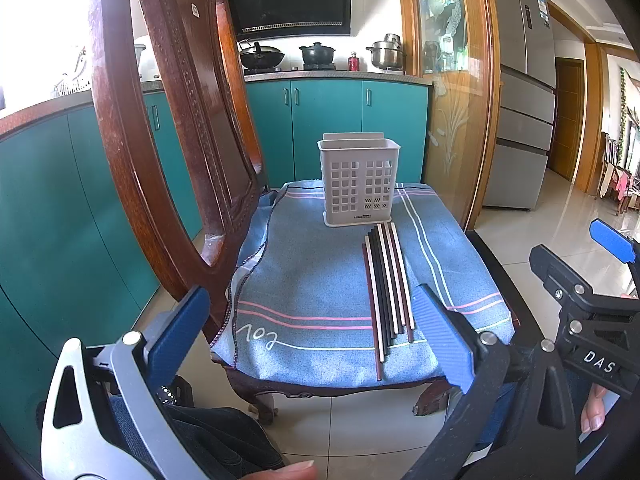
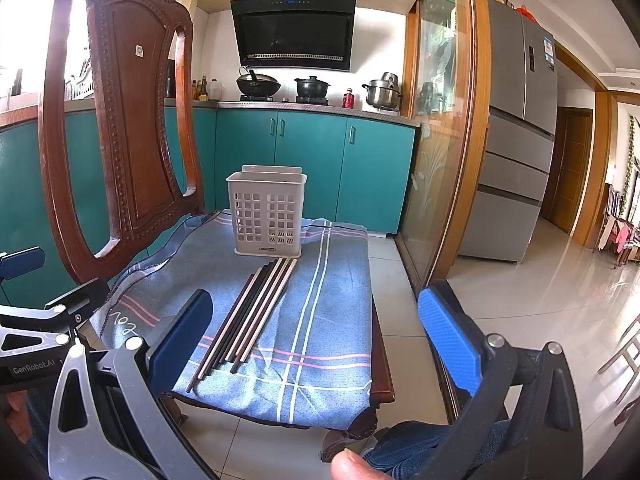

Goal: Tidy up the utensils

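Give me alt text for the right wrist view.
A row of chopsticks lies on a blue cloth covering a wooden chair seat, just in front of a white slotted holder. The open right gripper hovers before them, empty.

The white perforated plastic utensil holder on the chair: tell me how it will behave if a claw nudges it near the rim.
The white perforated plastic utensil holder looks empty, thin-walled and tall, so probably light and tippy. The blue striped cloth beneath may bunch, letting it slide unevenly.
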`<act>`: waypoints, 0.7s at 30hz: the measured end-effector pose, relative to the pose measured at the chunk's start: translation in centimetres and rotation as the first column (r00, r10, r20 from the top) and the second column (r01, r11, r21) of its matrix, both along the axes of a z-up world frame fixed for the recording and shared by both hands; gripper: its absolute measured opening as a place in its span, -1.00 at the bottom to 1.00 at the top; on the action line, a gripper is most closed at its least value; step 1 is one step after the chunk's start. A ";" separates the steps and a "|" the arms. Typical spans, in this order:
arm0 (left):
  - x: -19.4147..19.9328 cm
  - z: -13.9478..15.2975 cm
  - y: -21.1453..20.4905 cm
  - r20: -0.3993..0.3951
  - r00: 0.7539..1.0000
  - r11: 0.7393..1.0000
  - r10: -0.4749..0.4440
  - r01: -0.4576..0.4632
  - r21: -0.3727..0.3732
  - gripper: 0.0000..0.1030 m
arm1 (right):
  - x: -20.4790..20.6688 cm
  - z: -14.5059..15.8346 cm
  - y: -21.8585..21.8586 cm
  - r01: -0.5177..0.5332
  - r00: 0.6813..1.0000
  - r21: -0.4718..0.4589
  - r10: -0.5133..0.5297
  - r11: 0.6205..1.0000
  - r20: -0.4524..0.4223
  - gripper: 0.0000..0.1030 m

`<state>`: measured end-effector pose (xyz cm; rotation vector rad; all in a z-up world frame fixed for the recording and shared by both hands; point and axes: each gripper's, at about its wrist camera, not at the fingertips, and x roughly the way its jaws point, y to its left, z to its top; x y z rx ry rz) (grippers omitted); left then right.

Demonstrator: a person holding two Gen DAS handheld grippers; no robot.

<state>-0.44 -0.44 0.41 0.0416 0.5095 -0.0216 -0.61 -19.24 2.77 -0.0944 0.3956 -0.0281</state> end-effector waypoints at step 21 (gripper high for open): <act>0.8 -1.2 -0.1 -0.045 0.999 1.000 -0.012 0.011 -0.004 0.94 | 1.1 -0.7 -0.7 0.030 0.999 -0.027 -0.030 0.999 -0.023 0.95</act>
